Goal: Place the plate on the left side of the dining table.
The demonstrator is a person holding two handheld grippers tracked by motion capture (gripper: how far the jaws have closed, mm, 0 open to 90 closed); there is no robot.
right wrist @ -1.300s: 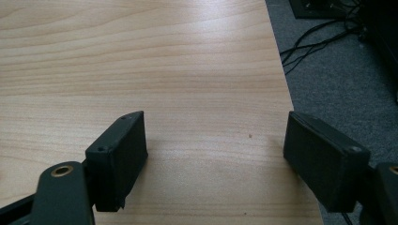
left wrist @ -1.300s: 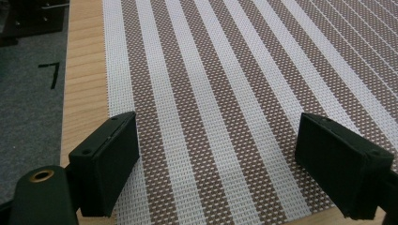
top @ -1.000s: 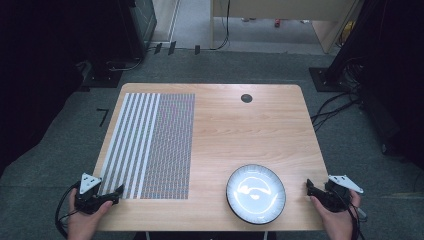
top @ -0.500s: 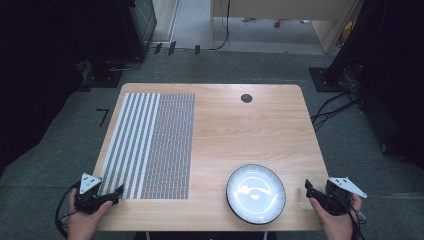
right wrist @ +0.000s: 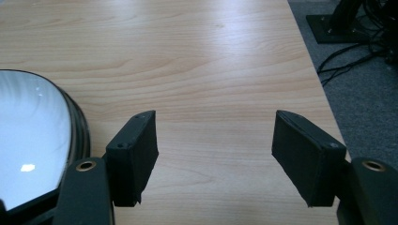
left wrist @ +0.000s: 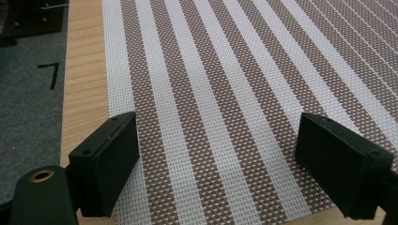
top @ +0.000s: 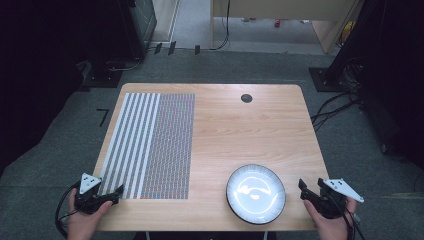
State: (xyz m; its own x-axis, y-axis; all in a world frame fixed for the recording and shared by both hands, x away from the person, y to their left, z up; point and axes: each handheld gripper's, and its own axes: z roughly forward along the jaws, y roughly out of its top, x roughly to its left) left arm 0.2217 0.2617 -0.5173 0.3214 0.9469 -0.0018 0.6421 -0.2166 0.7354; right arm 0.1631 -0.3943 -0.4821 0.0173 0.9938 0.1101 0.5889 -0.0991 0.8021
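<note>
Two black grippers are in my hands at the near edge of a light wooden table [top: 240, 135]. From the high view, my left gripper [top: 116, 192] sits at the near left corner, right at the near end of a flat woven mat with brown and white stripes [top: 150, 145]. The mat lies along the left part of the table. My right gripper [top: 303, 187] is at the near right corner, just beside a round white plate with a dark rim [top: 256, 193]. It does not touch the plate. A small black round hole [top: 246, 98] is at the far side of the table. Grey carpet [top: 60, 165] lies all around the table, with black cables [top: 335, 107] on the floor at the right and dark stands at the back.

From the left gripper view, my left gripper [left wrist: 216, 150] has its jaws wide apart with nothing between them. Under them is the striped mat [left wrist: 234, 79], and a strip of bare wood [left wrist: 82, 79] runs along its left side. Past that is the carpet [left wrist: 28, 89] with a small black mark.

From the right gripper view, my right gripper [right wrist: 213, 150] has just been closing its jaws a little, but they are well apart and hold nothing. Bare table [right wrist: 187, 56] is under them. The plate [right wrist: 33, 140] shows at the left, just beside the left jaw. Carpet and cables [right wrist: 356, 51] are at the right.
</note>
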